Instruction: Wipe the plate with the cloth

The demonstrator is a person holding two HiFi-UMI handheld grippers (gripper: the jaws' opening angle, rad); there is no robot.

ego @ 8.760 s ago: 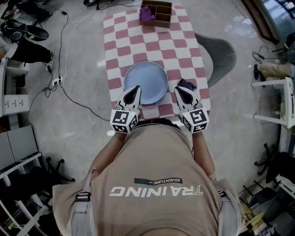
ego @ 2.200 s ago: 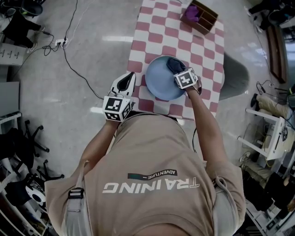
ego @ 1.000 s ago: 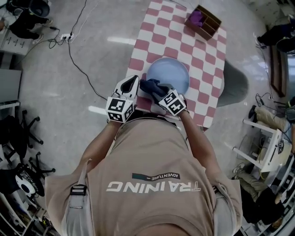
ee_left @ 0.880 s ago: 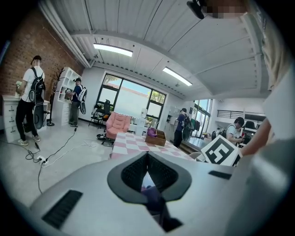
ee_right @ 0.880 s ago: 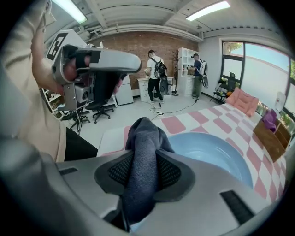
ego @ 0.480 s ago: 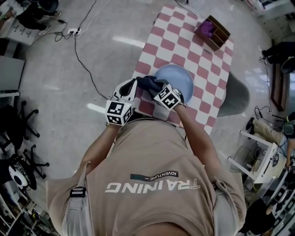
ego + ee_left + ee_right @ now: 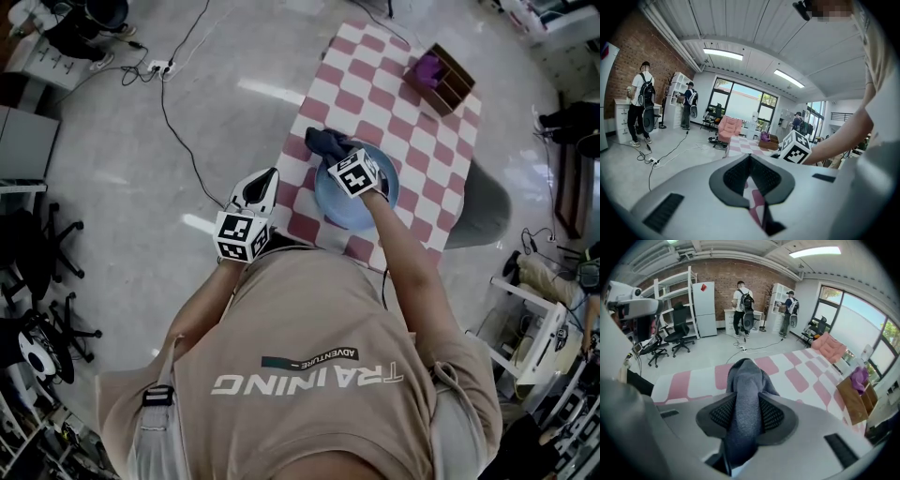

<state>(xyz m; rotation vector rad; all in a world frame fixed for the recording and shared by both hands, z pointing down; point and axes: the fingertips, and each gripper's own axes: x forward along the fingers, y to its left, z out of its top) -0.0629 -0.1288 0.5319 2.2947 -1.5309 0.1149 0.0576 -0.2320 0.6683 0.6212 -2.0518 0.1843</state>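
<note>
Right claw [image 7: 336, 156] has swung to plate's [image 7: 342, 208] far rim; cloth [image 7: 322, 141] clamped in it.

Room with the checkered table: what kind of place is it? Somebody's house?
Probably a shared office or lab workspace, not a home: rolling office chairs, white shelving by a brick wall, and cables trailing over the floor.

I saw the desk [image 7: 375, 94] under a pink-and-white checked cover [image 7: 349, 77]. On it lay a blue plate [image 7: 339, 212] near my edge and a wooden box [image 7: 461, 84] at the far corner, with a purple thing [image 7: 427, 67] inside.
</note>
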